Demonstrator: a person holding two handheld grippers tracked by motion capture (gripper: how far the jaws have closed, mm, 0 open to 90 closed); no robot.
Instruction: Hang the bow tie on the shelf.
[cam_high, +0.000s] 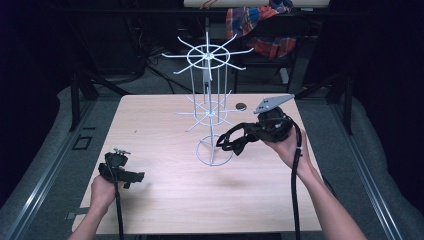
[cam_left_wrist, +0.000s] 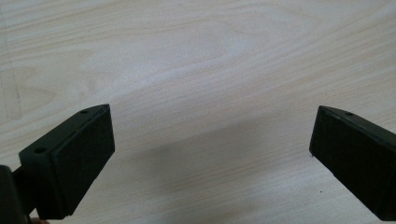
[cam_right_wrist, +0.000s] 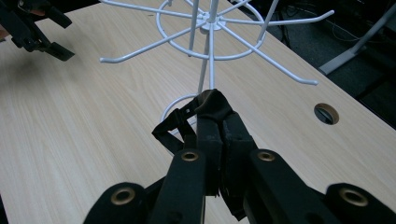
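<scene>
A white wire rack (cam_high: 209, 95) with two tiers of hooked arms stands on the wooden table (cam_high: 165, 200), slightly behind its middle. My right gripper (cam_high: 234, 140) hovers just right of the rack's ring base, shut on a black strap (cam_high: 231, 146). In the right gripper view the jaws (cam_right_wrist: 217, 116) pinch the black strap (cam_right_wrist: 212, 103), and a loop of it hangs off to the left, in front of the rack's (cam_right_wrist: 210, 28) post. My left gripper (cam_high: 134, 176) rests low at the front left, open, with bare table between its pads (cam_left_wrist: 79, 158).
A round cable hole (cam_high: 241, 106) lies in the table behind the rack, right of the post. A plaid cloth (cam_high: 260, 25) hangs over a chair beyond the far edge. The left gripper (cam_right_wrist: 37, 28) shows far off in the right gripper view.
</scene>
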